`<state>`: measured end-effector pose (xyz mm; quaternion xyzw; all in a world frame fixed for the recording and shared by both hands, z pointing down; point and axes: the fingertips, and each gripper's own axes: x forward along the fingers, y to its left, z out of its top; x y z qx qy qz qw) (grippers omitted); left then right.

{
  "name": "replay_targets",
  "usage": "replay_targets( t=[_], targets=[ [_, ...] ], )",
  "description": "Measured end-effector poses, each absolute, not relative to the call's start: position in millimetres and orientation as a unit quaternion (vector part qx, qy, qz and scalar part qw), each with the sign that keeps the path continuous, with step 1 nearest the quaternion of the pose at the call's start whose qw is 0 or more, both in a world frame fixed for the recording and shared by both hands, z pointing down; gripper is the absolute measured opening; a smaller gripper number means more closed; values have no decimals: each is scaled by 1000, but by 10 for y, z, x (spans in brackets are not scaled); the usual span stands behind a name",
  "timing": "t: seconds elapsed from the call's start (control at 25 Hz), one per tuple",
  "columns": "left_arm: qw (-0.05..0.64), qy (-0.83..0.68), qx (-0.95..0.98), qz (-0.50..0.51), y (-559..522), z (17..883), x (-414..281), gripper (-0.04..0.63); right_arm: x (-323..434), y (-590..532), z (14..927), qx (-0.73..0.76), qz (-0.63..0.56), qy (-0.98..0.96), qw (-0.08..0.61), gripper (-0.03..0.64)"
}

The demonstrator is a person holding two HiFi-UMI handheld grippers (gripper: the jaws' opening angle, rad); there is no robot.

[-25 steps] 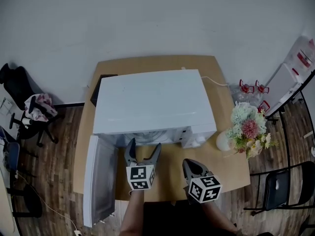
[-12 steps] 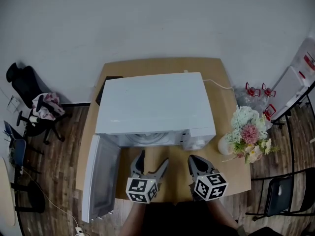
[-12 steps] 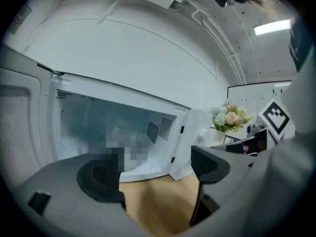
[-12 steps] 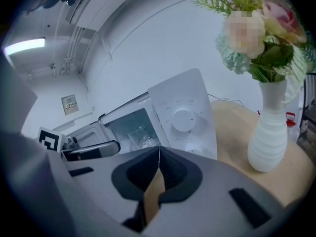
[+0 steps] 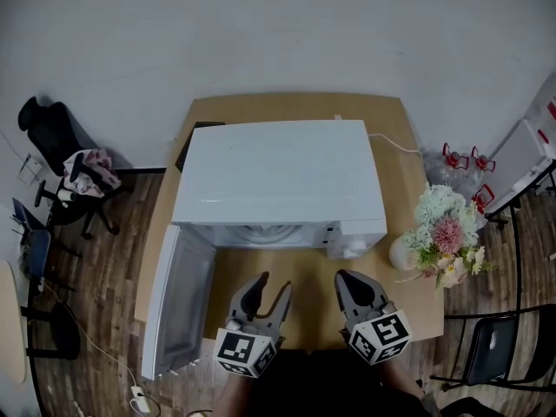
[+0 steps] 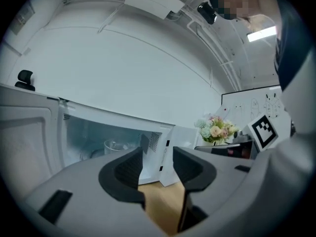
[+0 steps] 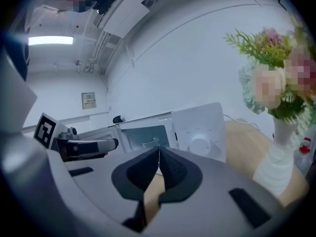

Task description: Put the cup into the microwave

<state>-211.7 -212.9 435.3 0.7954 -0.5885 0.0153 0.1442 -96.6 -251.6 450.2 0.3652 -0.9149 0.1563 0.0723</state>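
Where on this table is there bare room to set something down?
The widest bare stretch of table lies before the microwave, between its open door and the flower vase; the left gripper and right gripper hover over its near edge. A narrow strip runs behind the microwave. The right side is crowded with vase and cable.

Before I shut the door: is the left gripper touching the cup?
Apart. Left gripper view: the cup sits inside the microwave, beyond the left gripper, whose jaws have just been closing, hold nothing.

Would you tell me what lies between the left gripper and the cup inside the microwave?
Only bare table before the open microwave, seen in the head view.
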Motion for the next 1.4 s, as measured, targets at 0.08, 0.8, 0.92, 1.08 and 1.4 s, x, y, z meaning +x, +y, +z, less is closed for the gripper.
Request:
replay_targets(
  t=[0.08,0.8,0.92,1.08,1.4],
  targets=[
    [137,-599,789,9,-2077,4295,-2158,133,-977,-2462,4417,355,135,-923,61,-6],
    [126,-622,771,44,-1920,4399,-2276,3,-755,-2411,4490,393,146,-904,86,-7],
    [128,-615,777,44,-1944,4411,-2226,5,-713,-2412,4516,398,153,-900,91,-8],
    [131,-606,784,44,-1974,4424,-2157,3,-674,-2411,4555,403,160,-896,95,-8],
    [136,-594,792,45,-2015,4428,-2096,3,-656,-2407,4597,411,182,-888,93,-8]
  ],
)
